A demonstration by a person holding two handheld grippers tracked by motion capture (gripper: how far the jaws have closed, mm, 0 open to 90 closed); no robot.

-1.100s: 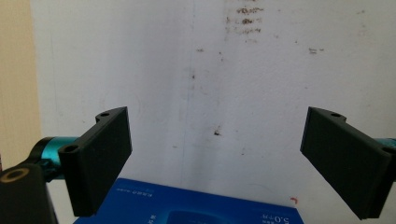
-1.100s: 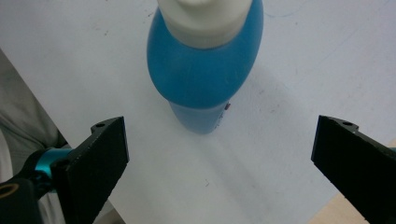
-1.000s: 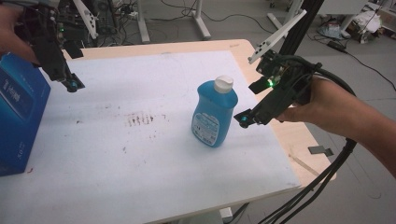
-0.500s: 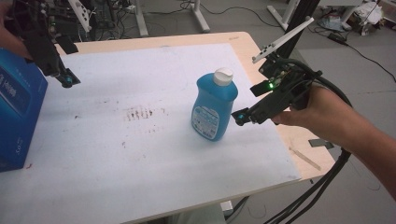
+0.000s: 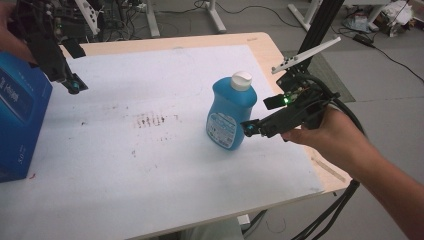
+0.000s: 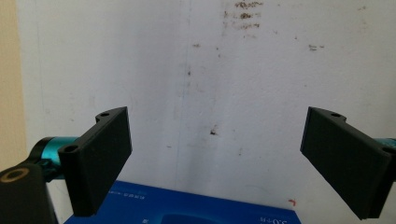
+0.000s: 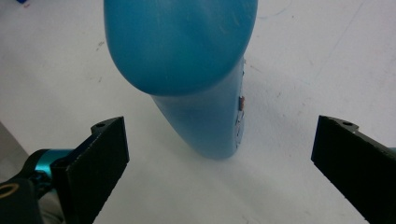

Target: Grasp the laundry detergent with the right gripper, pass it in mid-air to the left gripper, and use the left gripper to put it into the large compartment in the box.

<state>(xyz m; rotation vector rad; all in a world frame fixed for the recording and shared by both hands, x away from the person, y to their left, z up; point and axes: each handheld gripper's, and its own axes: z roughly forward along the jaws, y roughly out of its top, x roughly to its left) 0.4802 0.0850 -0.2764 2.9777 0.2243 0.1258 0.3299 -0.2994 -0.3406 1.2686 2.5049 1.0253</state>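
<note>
A blue bottle (image 5: 229,112) with a white cap (image 5: 242,79) stands upright on the white sheet (image 5: 150,165), right of centre. My right gripper (image 5: 248,130) is beside the bottle's lower right flank, jaws open. In the right gripper view the bottle (image 7: 187,65) rises just ahead between the spread jaws, with gaps on both sides and no pad touching it. My left gripper (image 5: 74,88) hangs at the far left above the sheet, open and empty. Below it lies a blue box (image 5: 17,120), whose top edge (image 6: 187,210) appears in the left gripper view.
The sheet covers a wooden table (image 5: 272,50) whose right edge runs close behind the right hand. A dark smudge (image 5: 152,120) marks the sheet's middle. Black frame posts (image 5: 325,25) and cables (image 5: 325,220) stand off the table's right side.
The right gripper has sunk from beside the bottle's shoulder to its lower body, staying open. The left gripper has kept its place by the blue box.
</note>
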